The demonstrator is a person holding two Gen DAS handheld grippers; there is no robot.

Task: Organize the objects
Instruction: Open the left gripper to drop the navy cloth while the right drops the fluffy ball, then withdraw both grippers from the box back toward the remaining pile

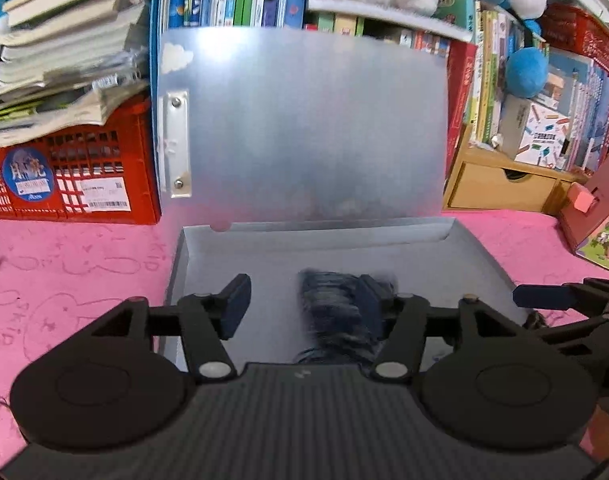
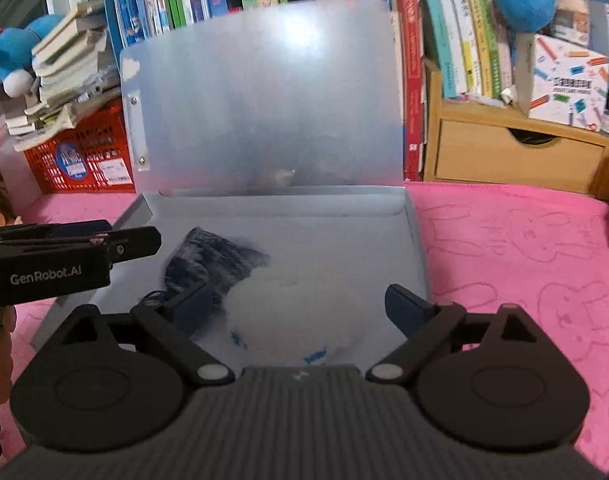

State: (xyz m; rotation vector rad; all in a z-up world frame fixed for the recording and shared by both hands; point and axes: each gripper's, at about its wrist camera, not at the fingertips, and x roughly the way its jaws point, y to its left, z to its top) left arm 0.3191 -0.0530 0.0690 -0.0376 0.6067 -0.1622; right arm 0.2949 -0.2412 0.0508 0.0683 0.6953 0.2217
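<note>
Both task things lie in the open grey file box (image 2: 416, 240): the dark striped cloth (image 2: 220, 264) toward its left wall and the white fluffy cloth (image 2: 296, 312) near its front edge. The left gripper (image 1: 304, 300) stands half open with the dark cloth blurred just inside its right pad; the right gripper (image 2: 300, 304) gapes wide around the white cloth. Both are blurred, so contact and each cloth's long axis cannot be told.
</note>
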